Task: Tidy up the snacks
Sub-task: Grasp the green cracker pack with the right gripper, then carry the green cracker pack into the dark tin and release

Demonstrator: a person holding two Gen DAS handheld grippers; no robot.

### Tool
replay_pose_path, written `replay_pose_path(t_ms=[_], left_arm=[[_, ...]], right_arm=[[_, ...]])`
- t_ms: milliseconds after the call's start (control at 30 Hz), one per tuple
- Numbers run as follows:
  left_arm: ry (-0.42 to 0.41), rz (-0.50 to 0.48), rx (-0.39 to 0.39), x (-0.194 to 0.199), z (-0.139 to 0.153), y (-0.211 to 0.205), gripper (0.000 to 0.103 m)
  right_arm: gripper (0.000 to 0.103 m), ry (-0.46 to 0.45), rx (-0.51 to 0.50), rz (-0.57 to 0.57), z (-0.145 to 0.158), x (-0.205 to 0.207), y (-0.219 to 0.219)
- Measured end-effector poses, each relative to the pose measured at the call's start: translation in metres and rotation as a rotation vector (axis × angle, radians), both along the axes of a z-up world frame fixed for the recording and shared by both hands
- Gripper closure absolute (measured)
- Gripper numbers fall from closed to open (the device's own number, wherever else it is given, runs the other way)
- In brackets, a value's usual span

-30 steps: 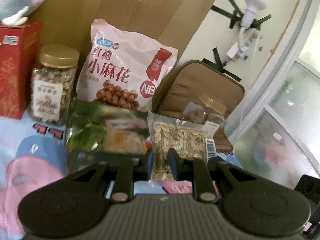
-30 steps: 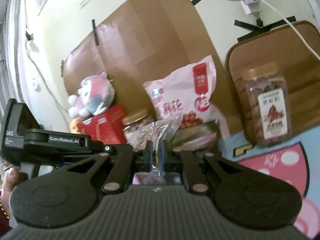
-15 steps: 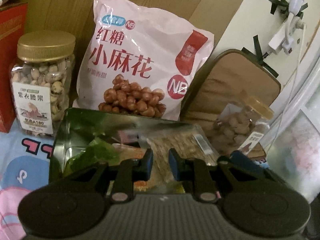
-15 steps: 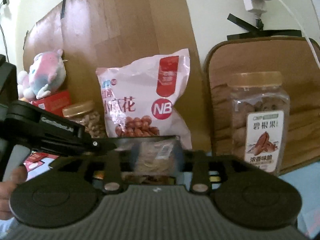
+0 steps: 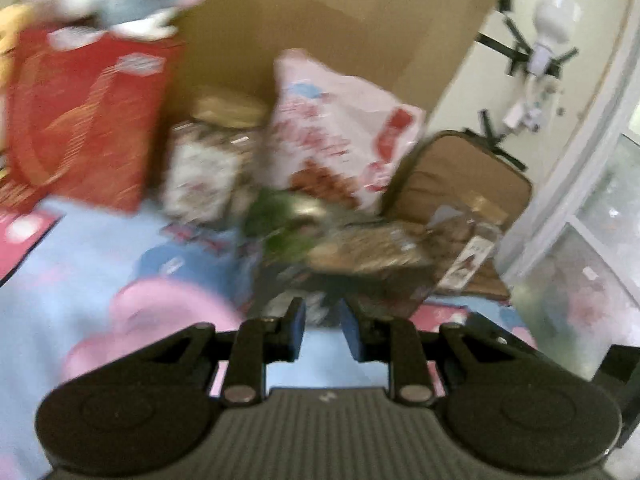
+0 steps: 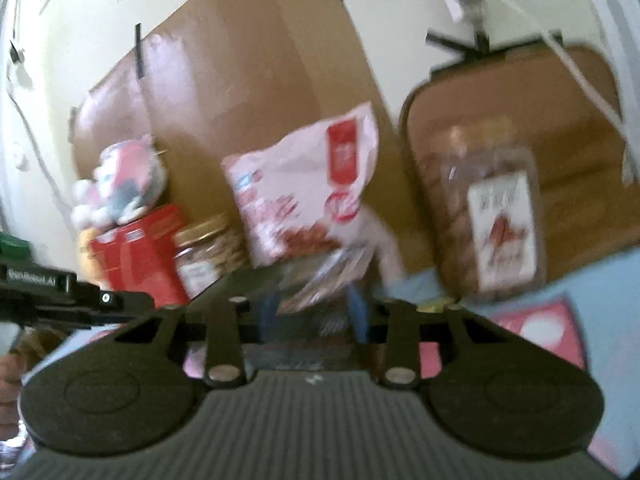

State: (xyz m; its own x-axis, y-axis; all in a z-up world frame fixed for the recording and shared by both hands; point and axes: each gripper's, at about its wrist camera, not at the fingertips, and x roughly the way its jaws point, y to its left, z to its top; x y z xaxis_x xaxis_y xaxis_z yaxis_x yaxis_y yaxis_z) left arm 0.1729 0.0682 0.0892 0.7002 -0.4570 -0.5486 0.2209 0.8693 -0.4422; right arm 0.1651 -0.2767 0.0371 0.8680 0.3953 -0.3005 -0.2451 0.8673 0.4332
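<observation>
Both views are motion-blurred. A clear seed packet (image 5: pixel 368 248) lies on a dark green snack pack (image 5: pixel 280 236) in front of the pink twist-snack bag (image 5: pixel 340 128). My left gripper (image 5: pixel 322 328) is open and empty, a little short of the green pack. In the right wrist view my right gripper (image 6: pixel 312 312) is open, with the seed packet (image 6: pixel 328 276) lying just ahead between its blue pads, not clamped. The pink bag (image 6: pixel 304 192) leans on cardboard behind it.
A red box (image 5: pixel 84 120) and a gold-lidded nut jar (image 5: pixel 208 160) stand at the left, a plush toy (image 6: pixel 124 180) on the box. A pecan jar (image 6: pixel 496 216) stands before a brown cushion (image 6: pixel 520 112) on the right. The mat (image 5: pixel 80 280) is blue and pink.
The right gripper has opened and let go of the seed packet, which now rests on the green pack. The left gripper has pulled back from the green pack. Both cameras are moving fast.
</observation>
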Motion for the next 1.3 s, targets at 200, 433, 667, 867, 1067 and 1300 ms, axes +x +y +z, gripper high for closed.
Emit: replay_pose_path(t_ms=[200,433,667,867,1067,1300], left_arm=[[0.079,0.061,-0.017,-0.046,-0.03,0.049,0.082],[0.149,0.051,-0.102,-0.073,-0.061,0.07,0.075],[0.184,-0.009,-0.195,-0.081,-0.081,0.07,0.059],[0.177,0.003,-0.228,-0.085,-0.083,0.076,0.059],[0.132,0.05,-0.19,-0.085,-0.072,0.077,0.06],[0.025,0.001,-0.163,-0.067,-0.031,0.065,0.06]], right_arm=[[0.068,0.135,0.031,0.214,-0.018,-0.033,0.045],[0.066,0.133,-0.102,0.47,-0.015,-0.07,0.122],[0.066,0.159,-0.238,0.543,-0.022,-0.075,0.17],[0.062,0.102,-0.373,0.513,-0.024,-0.082,0.184],[0.07,0.036,-0.517,0.522,-0.038,-0.09,0.203],[0.082,-0.028,-0.448,0.442,-0.022,-0.073,0.187]])
